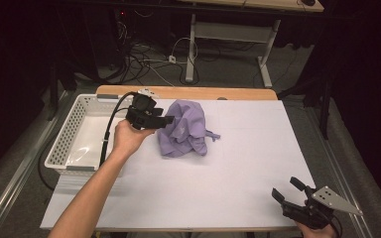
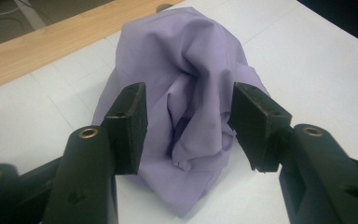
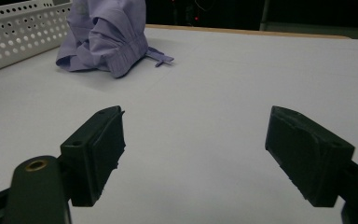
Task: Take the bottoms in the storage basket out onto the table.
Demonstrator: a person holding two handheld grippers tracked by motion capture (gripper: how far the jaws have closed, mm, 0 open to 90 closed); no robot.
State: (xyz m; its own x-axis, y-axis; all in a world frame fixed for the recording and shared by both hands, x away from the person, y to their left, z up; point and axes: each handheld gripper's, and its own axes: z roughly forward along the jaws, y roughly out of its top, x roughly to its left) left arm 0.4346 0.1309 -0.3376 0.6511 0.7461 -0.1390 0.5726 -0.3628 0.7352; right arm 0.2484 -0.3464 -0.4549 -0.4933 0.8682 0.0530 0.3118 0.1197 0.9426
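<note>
Crumpled lilac shirt at table centre-left, basket at its 9 o'clock; left gripper half-open, empty, right gripper wide, empty; likely light, limp, best pinched at raised central fold.

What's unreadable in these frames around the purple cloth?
- Purple cloth: garment type unclear, bunched up; top cut off by the frame edge in the right gripper view.
- Left gripper: jaws apart; contact with the cloth can't be told.
- White basket: near inside wall hidden by its rim, high view.
</note>
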